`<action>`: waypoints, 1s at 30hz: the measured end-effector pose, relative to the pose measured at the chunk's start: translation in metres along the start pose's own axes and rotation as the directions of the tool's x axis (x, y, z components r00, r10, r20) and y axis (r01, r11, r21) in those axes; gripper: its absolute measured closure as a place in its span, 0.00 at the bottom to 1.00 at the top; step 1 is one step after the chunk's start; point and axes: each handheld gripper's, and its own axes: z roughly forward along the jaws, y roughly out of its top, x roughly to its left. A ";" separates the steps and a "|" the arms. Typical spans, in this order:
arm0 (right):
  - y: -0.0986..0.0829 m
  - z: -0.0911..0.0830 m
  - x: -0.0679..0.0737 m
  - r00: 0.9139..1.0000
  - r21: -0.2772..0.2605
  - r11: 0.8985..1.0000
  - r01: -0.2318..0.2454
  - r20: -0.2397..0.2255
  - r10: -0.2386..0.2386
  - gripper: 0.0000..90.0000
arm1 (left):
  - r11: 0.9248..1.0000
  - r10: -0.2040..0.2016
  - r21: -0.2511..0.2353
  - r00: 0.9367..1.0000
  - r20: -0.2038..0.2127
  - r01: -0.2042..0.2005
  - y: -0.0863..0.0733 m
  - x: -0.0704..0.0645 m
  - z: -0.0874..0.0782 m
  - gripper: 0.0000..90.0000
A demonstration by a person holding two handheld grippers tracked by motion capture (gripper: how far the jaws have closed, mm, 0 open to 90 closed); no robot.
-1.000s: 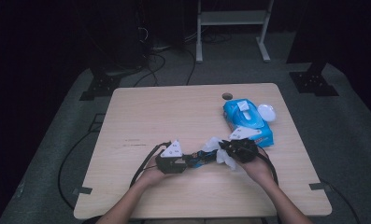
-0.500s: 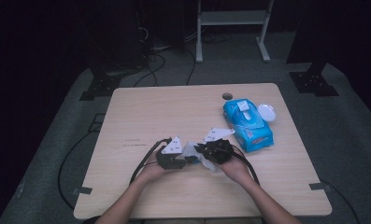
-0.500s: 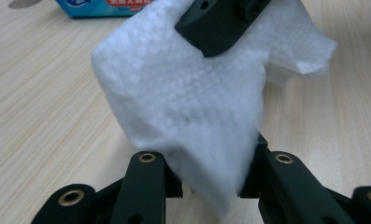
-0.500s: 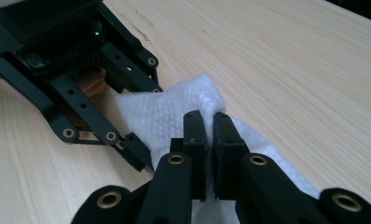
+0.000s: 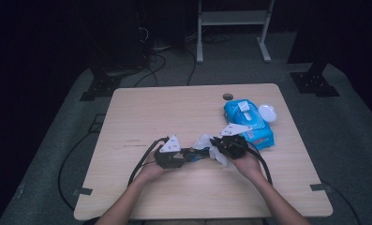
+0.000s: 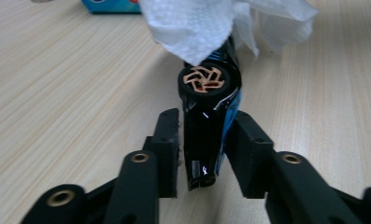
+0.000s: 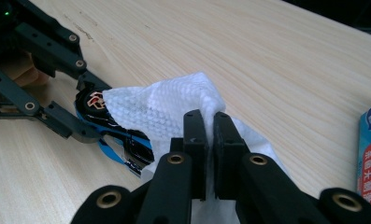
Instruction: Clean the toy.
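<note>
Left gripper view: left gripper (image 6: 204, 154) jaws clamp a glossy black-and-blue toy car (image 6: 209, 121); right gripper (image 7: 205, 140) jaws pinch a dimpled white wipe (image 7: 164, 109).

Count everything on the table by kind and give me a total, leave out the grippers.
Toy car: 1
White wipe: 1
Blue wipes pack: 1
White lid: 1
Total: 4
</note>
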 end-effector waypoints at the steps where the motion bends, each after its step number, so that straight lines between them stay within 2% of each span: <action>1: -0.002 -0.001 0.002 1.000 -0.010 1.000 0.017 0.006 -0.017 0.95 | 1.000 -0.008 -0.003 1.000 0.001 0.008 -0.001 0.000 0.000 0.68; 4: -0.006 -0.004 0.006 1.000 -0.025 0.999 0.030 0.009 -0.030 0.95 | 1.000 -0.018 0.006 1.000 0.004 0.018 -0.002 0.001 -0.001 0.63; 9: -0.015 -0.012 0.015 0.997 -0.051 0.996 0.072 0.019 -0.071 0.95 | 1.000 -0.006 0.013 1.000 0.005 0.006 -0.003 -0.004 0.000 0.63; 14: -0.020 -0.018 0.022 0.996 -0.057 0.995 0.085 0.021 -0.084 0.95 | 1.000 -0.009 0.018 1.000 0.011 0.009 -0.003 -0.009 0.000 0.59; 21: -0.025 -0.024 0.028 0.992 -0.065 0.990 0.124 0.029 -0.123 0.95 | 0.999 0.050 0.019 0.998 -0.033 -0.049 -0.003 -0.019 0.001 0.61; 25: -0.025 -0.024 0.026 0.994 -0.066 0.992 0.111 0.027 -0.110 0.95 | 0.997 0.080 0.025 0.995 -0.053 -0.079 -0.002 -0.020 0.002 0.62; 27: -0.024 -0.024 0.026 0.993 -0.066 0.991 0.117 0.032 -0.115 0.95 | 0.994 0.106 0.029 0.991 -0.085 -0.104 -0.001 -0.022 0.004 0.62; 30: -0.024 -0.024 0.025 0.994 -0.063 0.992 0.108 0.031 -0.106 0.95 | 0.993 0.116 0.030 0.989 -0.095 -0.113 -0.001 -0.022 0.006 0.62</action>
